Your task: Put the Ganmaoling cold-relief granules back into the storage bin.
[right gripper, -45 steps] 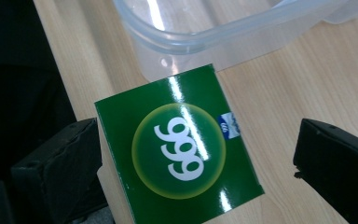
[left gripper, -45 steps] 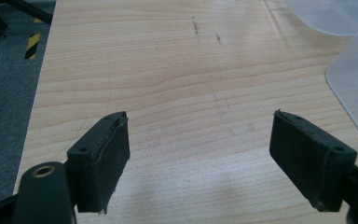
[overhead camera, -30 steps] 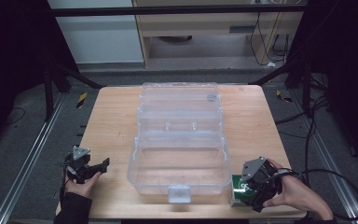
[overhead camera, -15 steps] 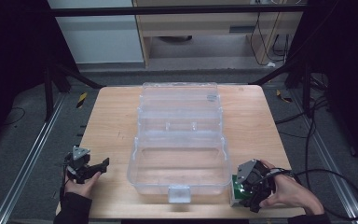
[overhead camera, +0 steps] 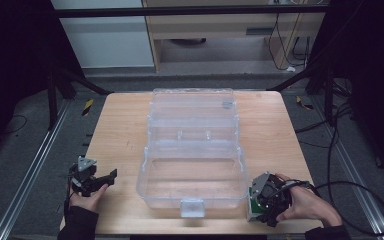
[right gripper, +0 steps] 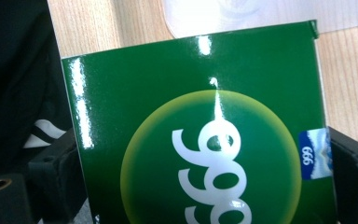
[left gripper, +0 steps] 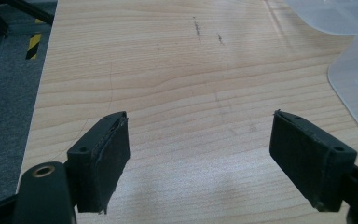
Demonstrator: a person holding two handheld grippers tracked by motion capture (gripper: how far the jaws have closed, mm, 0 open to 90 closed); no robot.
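Green box (right gripper: 200,140), glossy with a yellow-green disc and white 999 print, sits at the table's near right corner, just beside the clear plastic case (overhead camera: 192,150). Going left to right: the left gripper (overhead camera: 100,181) rests at the near left edge of the wooden table (overhead camera: 115,130), its 2 jaws spread wide with nothing between them. The case lies open at the centre. The right gripper (overhead camera: 254,202) has just been closing, and its jaws press both sides of the box.
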